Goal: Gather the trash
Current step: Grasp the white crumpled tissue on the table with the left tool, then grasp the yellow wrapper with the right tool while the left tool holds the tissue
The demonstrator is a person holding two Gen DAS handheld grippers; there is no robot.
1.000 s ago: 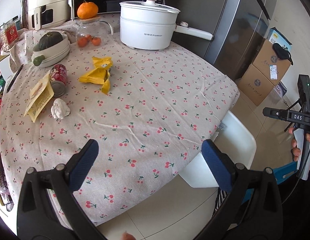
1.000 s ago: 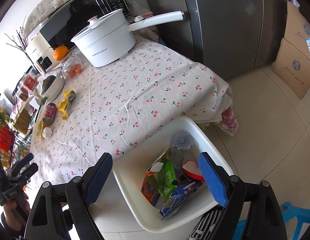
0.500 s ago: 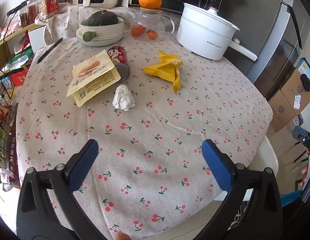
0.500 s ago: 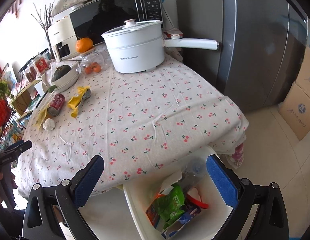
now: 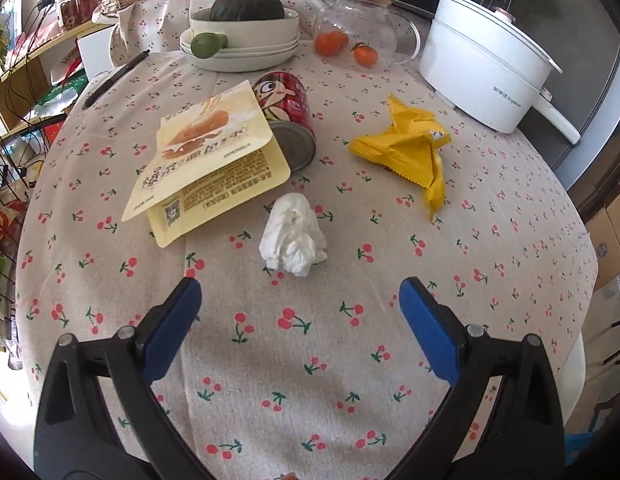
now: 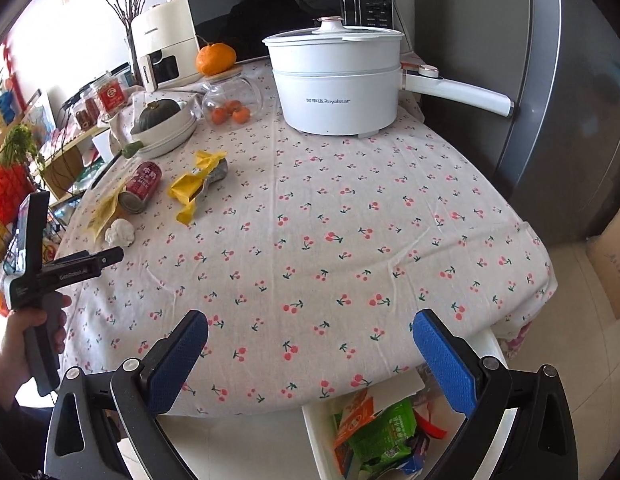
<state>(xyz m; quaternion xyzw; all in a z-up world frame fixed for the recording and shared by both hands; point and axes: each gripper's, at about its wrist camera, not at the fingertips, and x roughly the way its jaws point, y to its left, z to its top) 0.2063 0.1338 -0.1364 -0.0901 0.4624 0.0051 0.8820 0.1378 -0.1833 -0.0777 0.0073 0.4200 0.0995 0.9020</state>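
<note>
**Both grippers hovering empty over cherry-print table**

Left gripper (image 5: 296,300) is hanging wide open, jaws having just been closing slightly, nothing between them. Crumpled white tissue (image 5: 292,239) is lying just beyond its tips. Farther: cream snack pouch (image 5: 208,160) leaning on tipped red can (image 5: 288,114), yellow wrapper (image 5: 409,150) right. Right gripper (image 6: 310,340) is gaping fully, empty, above white trash bin (image 6: 315,426) at near table edge.

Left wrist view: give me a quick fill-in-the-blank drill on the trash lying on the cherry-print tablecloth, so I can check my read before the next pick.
1. The crumpled white tissue lies just ahead of the left tongs, whose jaws are ____.
2. The cream snack pouch leans on the red ____, which lies on its side.
3. The crumpled wrapper near the white electric pot is ____ in colour.

Missing words: open; can; yellow
</note>
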